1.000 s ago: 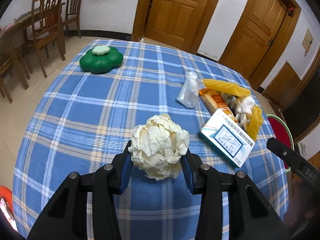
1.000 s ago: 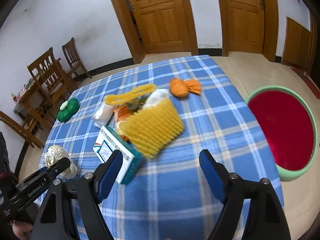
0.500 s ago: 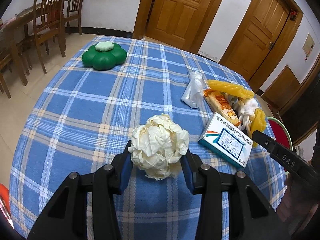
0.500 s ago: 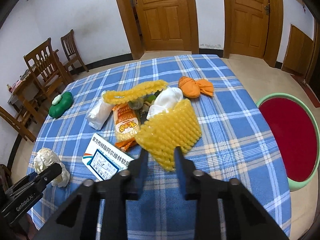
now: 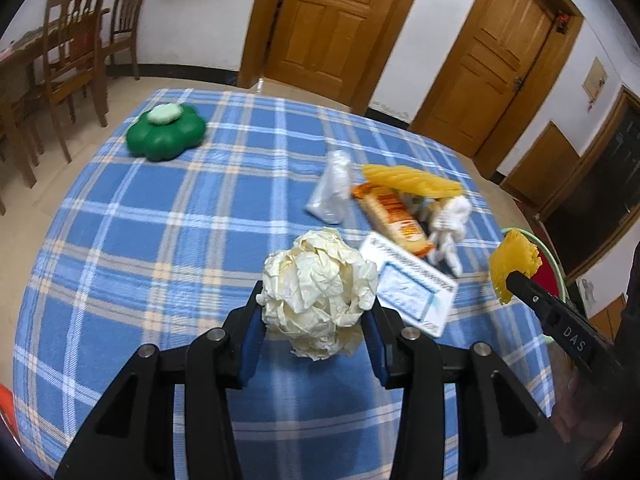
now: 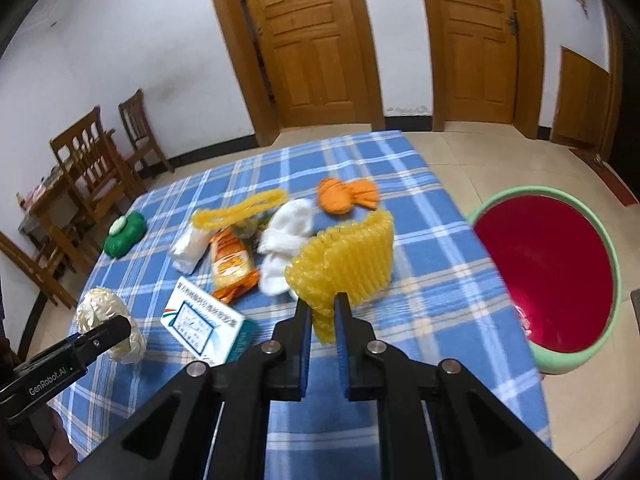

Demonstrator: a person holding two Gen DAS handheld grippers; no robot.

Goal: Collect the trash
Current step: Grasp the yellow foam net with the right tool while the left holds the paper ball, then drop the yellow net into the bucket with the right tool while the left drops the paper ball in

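At the bottom centre of the left wrist view my left gripper (image 5: pixel 316 312) pinches a crumpled ball of cream paper (image 5: pixel 318 296) between its blue pads. In the right wrist view my right gripper (image 6: pixel 322 312), also at the bottom centre, has its jaws pressed tight on the lower edge of a yellow foam fruit net (image 6: pixel 346 264), which stands up above the fingertips, off the cloth.

Just beyond, on the blue checked tablecloth (image 6: pixel 420 280), lies a white and teal cardboard medicine box (image 6: pixel 206 328), left of centre in the right view. Behind it sit an orange snack packet (image 6: pixel 232 260), a bundle of white foam netting (image 6: pixel 286 236), and a clear plastic bag (image 6: pixel 188 248), all close together mid-frame. A long yellow foam strip (image 6: pixel 240 212) curves across the top of that pile, and an orange crumpled wrapper (image 6: pixel 346 196) lies just right of it.

At the right edge, past the table, stands a green-rimmed red bin (image 6: pixel 548 276). Far left on the cloth rests a green flower-shaped container (image 6: pixel 124 234).
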